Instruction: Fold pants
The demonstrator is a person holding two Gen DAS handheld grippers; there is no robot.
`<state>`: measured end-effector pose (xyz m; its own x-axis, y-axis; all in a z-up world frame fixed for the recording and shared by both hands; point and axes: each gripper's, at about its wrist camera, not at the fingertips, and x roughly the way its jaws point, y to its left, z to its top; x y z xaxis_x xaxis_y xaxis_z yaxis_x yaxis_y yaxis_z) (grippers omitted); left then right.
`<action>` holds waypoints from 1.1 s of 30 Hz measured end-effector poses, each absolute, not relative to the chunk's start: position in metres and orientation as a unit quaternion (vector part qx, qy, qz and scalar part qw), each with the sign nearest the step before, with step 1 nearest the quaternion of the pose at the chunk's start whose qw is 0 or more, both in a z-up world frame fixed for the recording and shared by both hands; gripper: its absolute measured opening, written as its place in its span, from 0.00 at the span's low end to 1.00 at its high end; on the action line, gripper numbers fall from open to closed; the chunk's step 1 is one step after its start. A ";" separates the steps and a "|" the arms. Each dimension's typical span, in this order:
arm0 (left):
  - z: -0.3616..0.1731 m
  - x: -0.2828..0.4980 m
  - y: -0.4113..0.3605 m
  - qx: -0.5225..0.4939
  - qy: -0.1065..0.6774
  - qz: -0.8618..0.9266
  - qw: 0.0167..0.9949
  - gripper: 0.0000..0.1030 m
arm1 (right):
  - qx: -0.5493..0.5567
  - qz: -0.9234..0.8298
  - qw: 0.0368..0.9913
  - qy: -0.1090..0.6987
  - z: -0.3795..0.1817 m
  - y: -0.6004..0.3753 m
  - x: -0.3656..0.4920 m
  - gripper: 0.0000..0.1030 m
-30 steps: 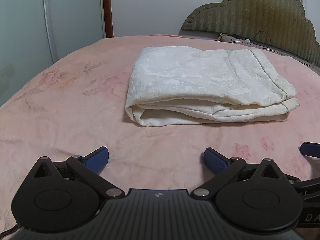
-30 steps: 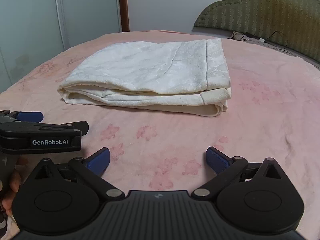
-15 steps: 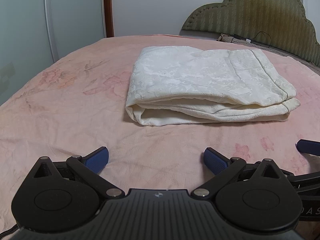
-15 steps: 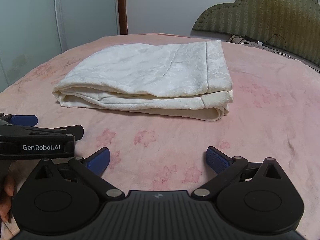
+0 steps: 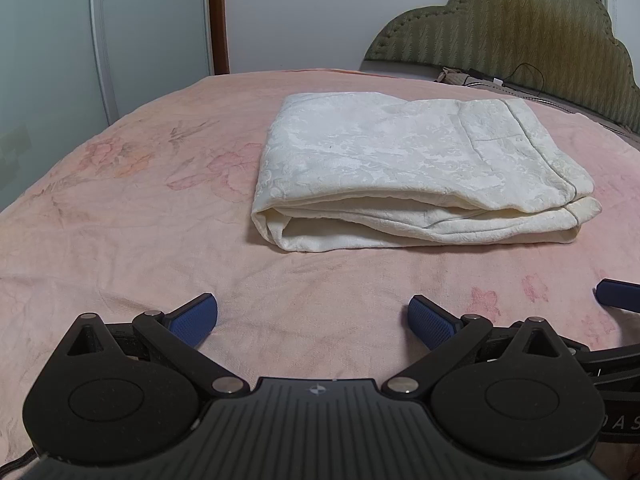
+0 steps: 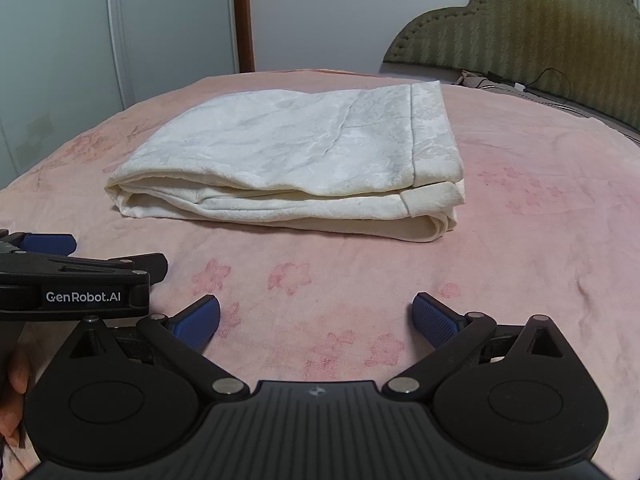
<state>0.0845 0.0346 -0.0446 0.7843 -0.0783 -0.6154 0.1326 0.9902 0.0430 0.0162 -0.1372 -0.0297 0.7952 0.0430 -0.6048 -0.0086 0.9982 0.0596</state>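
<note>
Left gripper [image 5: 313, 317]: blue-padded fingers spread wide apart, empty, low over the pink floral bedspread [image 5: 120, 216]; right gripper [image 6: 316, 318]: likewise spread and empty, just beside the left one, which shows at that view's left edge. Pants [image 5: 416, 172]: cream-white, patterned fabric, folded into a flat layered rectangle lying on the bedspread ahead of both grippers, apart from them. Headboard [image 5: 512, 36]: olive, scalloped, beyond the pants at the right.

Right gripper [image 5: 618, 295]: only one blue pad is shown, the rest cut by the frame edge. Hand [image 6: 14, 392]: largely hidden behind the left gripper [image 6: 48, 243] body. Pants [image 6: 296, 164]: inner layers concealed by the top fold. Headboard [image 5: 516, 36]: cropped at right.
</note>
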 end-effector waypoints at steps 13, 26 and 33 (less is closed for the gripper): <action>-0.044 0.086 0.035 0.035 0.325 -0.053 0.944 1.00 | 0.031 -0.021 0.947 0.320 -0.030 -0.141 0.017 1.00; -0.044 0.088 0.034 0.035 0.325 -0.049 0.944 1.00 | 0.038 -0.014 0.946 0.321 -0.031 -0.143 0.016 1.00; -0.044 0.086 0.033 0.036 0.325 -0.051 0.944 1.00 | 0.032 -0.007 0.947 0.320 -0.031 -0.141 0.016 1.00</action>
